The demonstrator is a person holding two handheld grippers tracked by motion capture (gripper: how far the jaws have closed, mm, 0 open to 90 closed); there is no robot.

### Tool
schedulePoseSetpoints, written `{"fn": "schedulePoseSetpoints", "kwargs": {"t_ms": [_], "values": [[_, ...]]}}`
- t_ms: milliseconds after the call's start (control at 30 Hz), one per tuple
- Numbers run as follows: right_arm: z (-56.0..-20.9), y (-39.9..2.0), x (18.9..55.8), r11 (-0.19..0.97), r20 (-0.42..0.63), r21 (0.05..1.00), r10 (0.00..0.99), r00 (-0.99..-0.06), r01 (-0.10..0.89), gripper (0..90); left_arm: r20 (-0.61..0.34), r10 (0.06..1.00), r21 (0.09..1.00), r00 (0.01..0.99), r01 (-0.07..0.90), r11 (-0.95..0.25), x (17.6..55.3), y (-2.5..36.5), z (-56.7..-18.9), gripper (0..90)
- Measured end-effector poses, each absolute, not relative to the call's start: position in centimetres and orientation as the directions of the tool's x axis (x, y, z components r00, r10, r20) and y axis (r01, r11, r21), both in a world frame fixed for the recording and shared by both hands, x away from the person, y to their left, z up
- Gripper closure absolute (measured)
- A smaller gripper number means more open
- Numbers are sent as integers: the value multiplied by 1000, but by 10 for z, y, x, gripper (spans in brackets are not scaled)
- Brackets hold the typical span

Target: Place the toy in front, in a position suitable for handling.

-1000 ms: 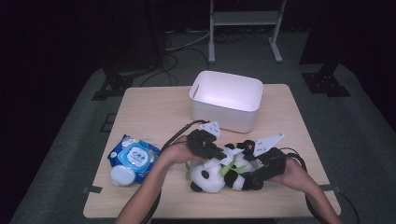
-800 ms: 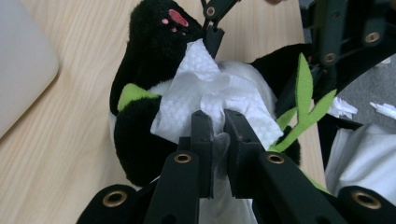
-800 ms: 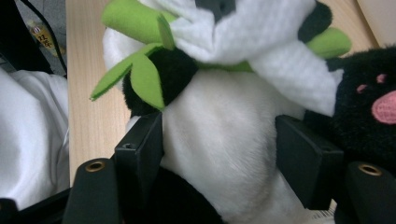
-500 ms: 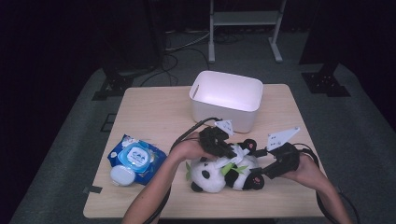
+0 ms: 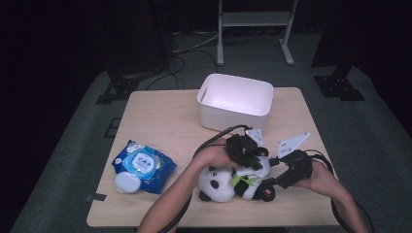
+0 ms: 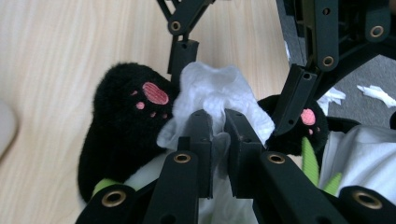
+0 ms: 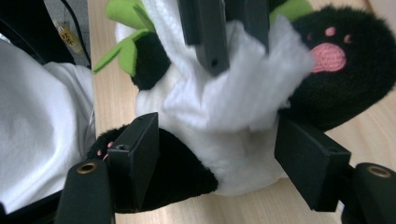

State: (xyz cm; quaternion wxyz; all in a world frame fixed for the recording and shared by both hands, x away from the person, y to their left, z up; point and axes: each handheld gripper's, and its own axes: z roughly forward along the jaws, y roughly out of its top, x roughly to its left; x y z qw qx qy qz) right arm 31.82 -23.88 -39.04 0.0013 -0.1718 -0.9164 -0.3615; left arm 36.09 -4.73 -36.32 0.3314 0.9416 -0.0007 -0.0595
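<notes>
Since the earlier frame the left gripper (image 5: 250, 154) has slid toward the right side of the table along the panda's body, and the right gripper (image 5: 272, 182) has just been opening its jaws, with the plush's rear end between them. Going left to right on the wooden table (image 5: 160, 121): a blue pack of wet wipes (image 5: 144, 165) lies near the left edge with a small white round lid (image 5: 125, 182) touching its near corner, well apart from everything else. Next is the panda plush (image 5: 218, 183), lying on its side near the front edge, head to the left. A white cloth (image 6: 219, 88) sits bunched on its rear end between the 2 black feet with pink pads. Left gripper is clamped on that cloth, jaws nearly together with a fold pinched between them. Right gripper straddles the panda's rear, 1 pad on each side; they look just clear of the fur, so it's let go. Behind them, a white rectangular bin (image 5: 236, 102) stands toward the table's far edge.
</notes>
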Motion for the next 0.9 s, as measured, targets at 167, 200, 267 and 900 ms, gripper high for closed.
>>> {"fn": "schedulePoseSetpoints", "kwargs": {"t_ms": [167, 200, 267, 900], "values": [[-396, -235, 319, 690, 131, 649, 313, -941, 320, 296, -127, -41, 630, 991, 49, -775, 361, -45, -368, 818], [-396, -235, 319, 690, 132, 648, 313, -940, 321, 296, -124, -38, 633, 991, 50, -773, 360, -44, -367, 818], [-397, -233, 319, 690, 130, 647, 318, -939, 323, 298, -117, -33, 636, 993, 50, -770, 360, -40, -364, 816], [-400, -231, 319, 690, 121, 647, 326, -937, 324, 302, -99, 87, 630, 991, 130, -766, 363, 31, -356, 808]]}}
